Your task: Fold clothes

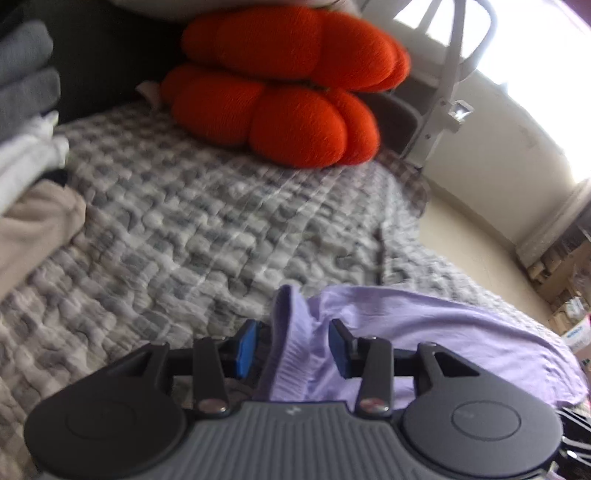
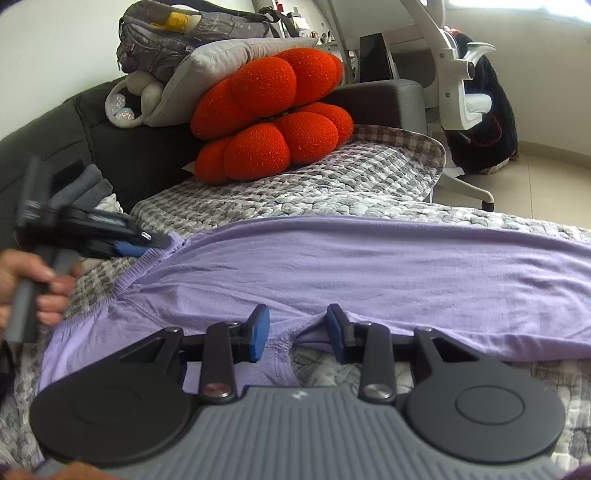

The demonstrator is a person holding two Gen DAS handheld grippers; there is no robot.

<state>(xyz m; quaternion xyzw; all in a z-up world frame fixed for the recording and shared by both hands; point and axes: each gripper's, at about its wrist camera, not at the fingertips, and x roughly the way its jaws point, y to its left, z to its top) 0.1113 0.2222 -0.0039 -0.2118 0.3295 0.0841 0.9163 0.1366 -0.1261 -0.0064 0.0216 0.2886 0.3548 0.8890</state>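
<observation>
Right gripper (image 2: pixel 297 334) hovered low over the near edge of the lilac garment (image 2: pixel 369 269), pointing across the sofa; jaws set wide, blue pads (image 2: pixel 258 334) either side of a stitched hem, not clamping it. Left gripper (image 2: pixel 142 245), held in a person's hand (image 2: pixel 33 291) at the garment's left end, reached in level; jaws parted, ribbed hem (image 1: pixel 291 354) standing between the pads, no firm grip seen. One garment, spread lengthwise on the checked quilt (image 2: pixel 295 192) near its front edge. Farther back: two orange cushions (image 2: pixel 273 114) stacked at the quilt's far end, one grey pillow (image 2: pixel 207 70), one bag (image 2: pixel 184 33) on top, one white office chair (image 2: pixel 458 92) beyond.
</observation>
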